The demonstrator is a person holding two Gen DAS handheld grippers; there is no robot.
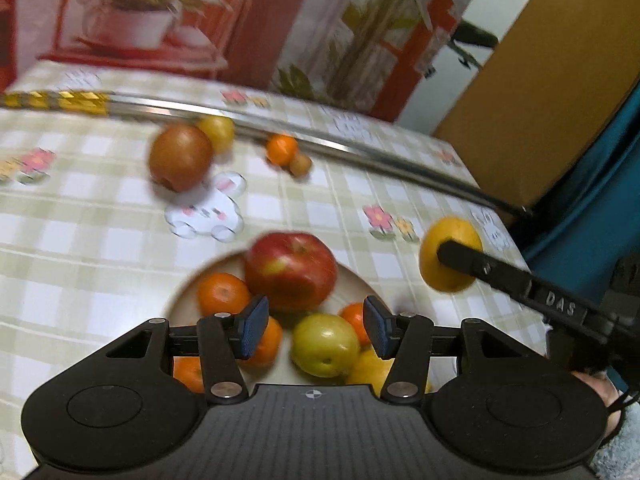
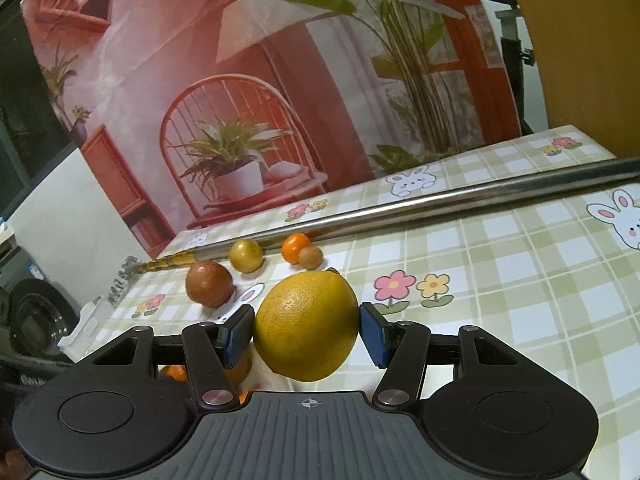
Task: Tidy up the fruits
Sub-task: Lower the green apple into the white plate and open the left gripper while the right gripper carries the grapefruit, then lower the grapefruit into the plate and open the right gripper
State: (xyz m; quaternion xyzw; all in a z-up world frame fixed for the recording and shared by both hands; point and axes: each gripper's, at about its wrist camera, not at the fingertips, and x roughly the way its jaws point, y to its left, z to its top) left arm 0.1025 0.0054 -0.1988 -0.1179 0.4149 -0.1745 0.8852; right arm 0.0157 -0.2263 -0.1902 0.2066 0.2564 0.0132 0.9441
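Observation:
My right gripper (image 2: 306, 330) is shut on a large yellow orange (image 2: 306, 326) and holds it above the table; it also shows in the left wrist view (image 1: 450, 254), right of the plate. My left gripper (image 1: 316, 326) is open and empty, just above a beige plate (image 1: 180, 300). The plate holds a red apple (image 1: 290, 270), a green-yellow apple (image 1: 324, 344) and several tangerines (image 1: 222, 294). Loose on the tablecloth farther back lie a brown pear (image 1: 180, 156), a yellow fruit (image 1: 218, 132), a small tangerine (image 1: 282, 148) and a small brown fruit (image 1: 300, 164).
A long metal rod (image 1: 320, 140) with a yellow-striped end lies across the table behind the loose fruit. A printed backdrop stands at the far edge. A cardboard box (image 1: 540, 100) stands past the right corner. The table's right edge is near the held orange.

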